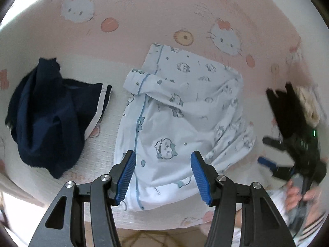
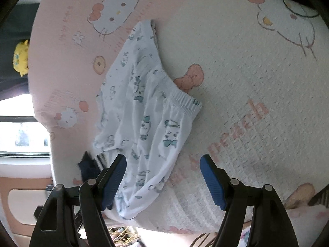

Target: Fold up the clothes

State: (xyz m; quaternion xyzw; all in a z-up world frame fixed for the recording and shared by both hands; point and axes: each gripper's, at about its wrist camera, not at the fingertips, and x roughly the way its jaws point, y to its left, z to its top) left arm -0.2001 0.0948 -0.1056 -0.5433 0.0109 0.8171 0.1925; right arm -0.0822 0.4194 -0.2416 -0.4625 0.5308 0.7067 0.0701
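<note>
- The light blue pyjama garment [image 1: 181,111], printed with small cartoon animals and edged in blue piping, lies partly folded near the front edge of the bed [image 1: 144,30], on a pink and white cat-print bedsheet [image 2: 257,82]; from the right wrist view its gathered elastic waistband [image 2: 181,100] shows, and its lower end reaches the edge of the mattress
- The left gripper [image 1: 163,177] hangs above the near end of the pyjama garment; its blue-padded fingers [image 1: 126,177] stand apart and released, with nothing between them
- The right gripper [image 2: 163,182] hovers over the near end of the same garment; its fingers [image 2: 213,183] are spread wide and empty; in the left wrist view it appears blurred at the right edge, with a hand [image 1: 298,193] around its handle
- A dark navy garment [image 1: 53,115] with white side stripes lies crumpled to the left of the pyjama garment, apart from it
- A yellow toy [image 2: 20,57] sits beyond the far edge of the bed
</note>
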